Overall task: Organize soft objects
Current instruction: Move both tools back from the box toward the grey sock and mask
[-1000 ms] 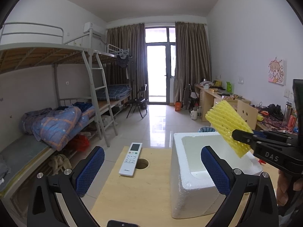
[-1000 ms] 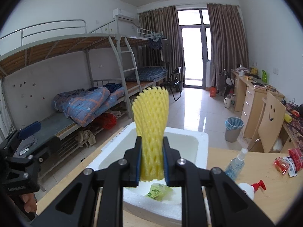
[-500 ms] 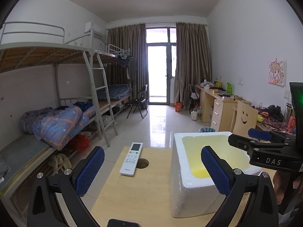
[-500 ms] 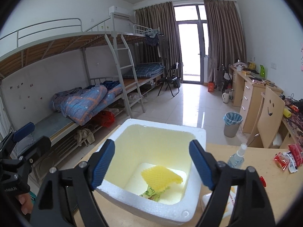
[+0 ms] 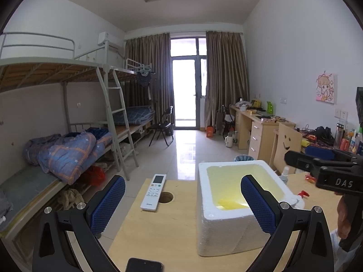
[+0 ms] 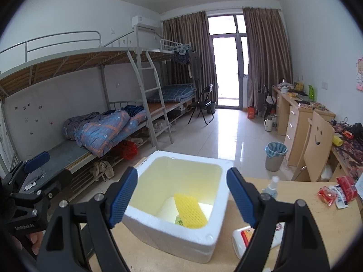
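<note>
A yellow foam fruit net (image 6: 190, 210) lies flat on the bottom of the white styrofoam box (image 6: 174, 238), over a small green item (image 6: 179, 221). My right gripper (image 6: 181, 200) hangs open above the near side of the box with nothing between its blue pads. From the left wrist view the same box (image 5: 226, 233) stands on the wooden table (image 5: 158, 231), a corner of the net (image 5: 229, 204) showing inside. My left gripper (image 5: 182, 204) is open and empty, left of the box. The right gripper (image 5: 322, 165) shows at the right edge there.
A white remote (image 5: 153, 191) lies by a round hole (image 5: 166, 196) in the table, a dark phone (image 5: 144, 265) at the near edge. Right of the box stand a spray bottle (image 6: 270, 187), a white bottle (image 6: 254, 238) and red snack packets (image 6: 335, 191). Bunk beds (image 6: 102, 122) line the left wall.
The right gripper opened and let go of the yellow foam net, which dropped into the box. The gripper then drew back and up a little. The left gripper shifted only slightly.
</note>
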Demonstrator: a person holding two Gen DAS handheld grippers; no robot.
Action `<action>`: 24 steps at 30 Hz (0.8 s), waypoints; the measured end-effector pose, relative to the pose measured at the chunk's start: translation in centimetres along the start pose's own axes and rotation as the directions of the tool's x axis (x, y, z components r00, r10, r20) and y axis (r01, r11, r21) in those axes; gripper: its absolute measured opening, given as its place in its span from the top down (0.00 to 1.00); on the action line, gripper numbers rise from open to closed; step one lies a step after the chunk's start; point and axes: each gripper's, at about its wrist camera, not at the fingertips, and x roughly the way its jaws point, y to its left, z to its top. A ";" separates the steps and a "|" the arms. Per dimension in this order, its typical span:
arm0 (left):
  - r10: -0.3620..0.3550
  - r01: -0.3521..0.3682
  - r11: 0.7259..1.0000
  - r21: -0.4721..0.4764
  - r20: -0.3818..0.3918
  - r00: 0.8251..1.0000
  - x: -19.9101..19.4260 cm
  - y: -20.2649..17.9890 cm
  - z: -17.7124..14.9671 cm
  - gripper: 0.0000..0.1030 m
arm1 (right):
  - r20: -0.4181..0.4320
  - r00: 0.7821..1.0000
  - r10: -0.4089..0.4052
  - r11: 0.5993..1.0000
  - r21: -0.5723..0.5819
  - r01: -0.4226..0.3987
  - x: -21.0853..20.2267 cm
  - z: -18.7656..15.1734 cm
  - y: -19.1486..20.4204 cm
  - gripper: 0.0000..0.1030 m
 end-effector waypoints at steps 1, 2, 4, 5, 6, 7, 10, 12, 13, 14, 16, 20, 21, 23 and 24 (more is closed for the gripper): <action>-0.002 0.002 1.000 0.003 0.002 1.000 -0.3 -0.1 0.0 0.01 | 0.011 1.000 -0.007 1.000 -0.001 0.007 -0.9 -0.1 0.0 0.17; -0.008 0.008 1.000 0.007 0.004 1.000 -0.9 -0.3 0.0 0.01 | 0.014 1.000 -0.007 1.000 -0.007 0.008 -1.2 -0.1 0.1 0.16; -0.012 0.012 1.000 0.008 0.009 1.000 -1.5 -0.5 0.0 0.01 | 0.035 0.999 -0.013 1.000 -0.012 0.014 -2.9 -0.4 0.0 0.12; -0.014 0.013 1.000 0.008 0.014 1.000 -2.0 -0.6 0.1 0.01 | 0.042 0.999 -0.012 1.000 -0.010 0.012 -3.3 -0.5 0.0 0.10; -0.016 0.016 1.000 0.011 0.018 1.000 -2.4 -0.7 0.1 0.01 | 0.050 0.999 -0.007 1.000 -0.008 0.008 -4.0 -0.6 0.0 0.05; -0.018 0.018 1.000 0.014 0.021 1.000 -2.9 -0.9 0.1 0.01 | 0.061 0.998 -0.007 1.000 -0.003 0.007 -5.0 -0.8 -0.1 0.02; -0.037 0.036 0.999 0.014 0.031 0.999 -4.4 -1.5 0.0 0.01 | 0.085 0.996 -0.013 1.000 0.001 0.013 -6.8 -1.1 -0.2 0.00; -0.046 0.045 0.999 0.020 0.041 0.998 -5.4 -1.9 -0.1 0.01 | 0.094 0.995 -0.017 1.000 -0.004 0.018 -7.9 -1.3 0.0 0.00; -0.048 0.047 0.999 0.026 0.046 0.998 -6.0 -2.2 -0.2 0.01 | 0.099 0.995 -0.020 1.000 -0.011 0.021 -8.5 -1.5 0.2 0.00; -0.052 0.050 0.998 0.032 0.049 0.997 -6.6 -2.5 -0.2 0.01 | 0.104 0.994 -0.021 1.000 -0.015 0.022 -8.9 -1.6 0.2 0.00; -0.069 0.068 0.997 0.038 0.052 0.996 -7.9 -3.1 -0.4 0.01 | 0.123 0.992 -0.026 0.999 -0.021 0.029 -10.2 -1.9 0.6 0.00; -0.076 0.074 0.997 0.033 0.061 0.995 -9.9 -3.8 -1.0 0.01 | 0.144 0.989 -0.020 1.000 -0.018 0.023 -12.1 -2.6 0.8 0.00; -0.086 0.084 0.996 0.035 0.062 0.994 -10.4 -4.0 -1.1 0.01 | 0.148 0.989 -0.021 1.000 -0.017 0.024 -12.7 -2.8 0.7 0.00; -0.091 0.088 0.995 0.038 0.069 0.993 -11.5 -4.3 -1.3 0.01 | 0.161 0.987 -0.014 1.000 -0.013 0.016 -13.8 -3.3 0.9 0.00; -0.088 0.085 0.996 0.039 0.073 0.993 -12.0 -4.4 -1.4 0.01 | 0.164 0.986 -0.013 1.000 -0.010 0.015 -14.2 -3.4 0.9 0.00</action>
